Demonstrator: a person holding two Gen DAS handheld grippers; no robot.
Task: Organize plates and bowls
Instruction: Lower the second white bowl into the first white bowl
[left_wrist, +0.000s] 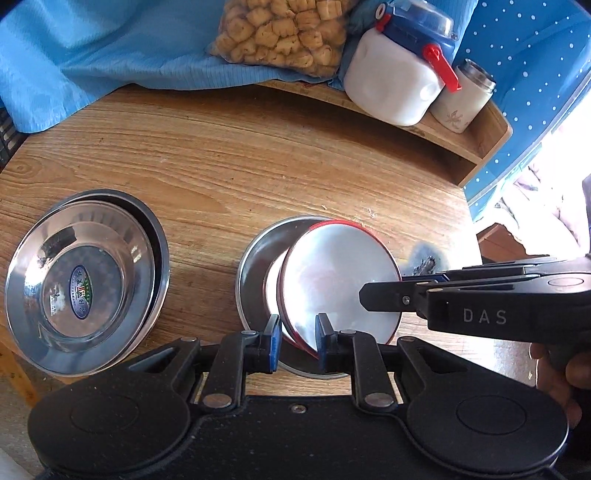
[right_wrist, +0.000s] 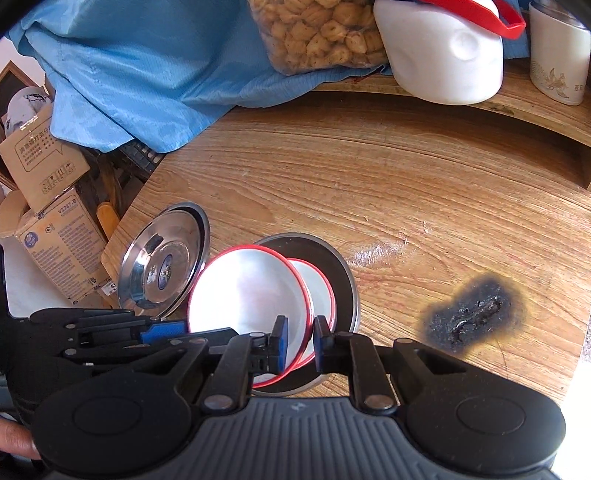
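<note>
Left gripper: my left gripper (left_wrist: 297, 341) is nearly closed, its blue pads (left_wrist: 274, 343) pinching the near rim of a red-rimmed bowl (left_wrist: 340, 284); in the right wrist view it comes in from the left (right_wrist: 162, 330) onto the same bowl
Right gripper: my right gripper (right_wrist: 300, 343) is clamped on that bowl's rim (right_wrist: 255, 291) too, on the opposite side; from the left camera I see it reach in from the right (left_wrist: 364, 295) across the white inside
Held bowl: tilted on edge, both grippers on it, raised over a second red-rimmed bowl (right_wrist: 319, 295) and partly covering it
Second bowl: sits inside a steel plate (right_wrist: 347, 291) on the table (right_wrist: 369, 184); I see only a sliver of it in the left view (left_wrist: 271, 288)
Steel plate: flat on the wood, just under the two bowls (left_wrist: 258, 258)
Plate stack: two steel plates nested (left_wrist: 81, 280), the top one with an oval sticker, at the table's left edge, near the bowls but apart from them (right_wrist: 166, 266)
Burn mark: black scorch (right_wrist: 476, 314) on the wood, right of the bowls
Back of table: blue cloth (left_wrist: 92, 66), a bag of snacks (left_wrist: 284, 33), a white jug (left_wrist: 395, 85) with blue lid and red latch, a white jar (left_wrist: 461, 103)
Off the table: cardboard boxes (right_wrist: 48, 221) to the left
Hand: I can see my fingers (right_wrist: 16, 439) behind the right gripper
</note>
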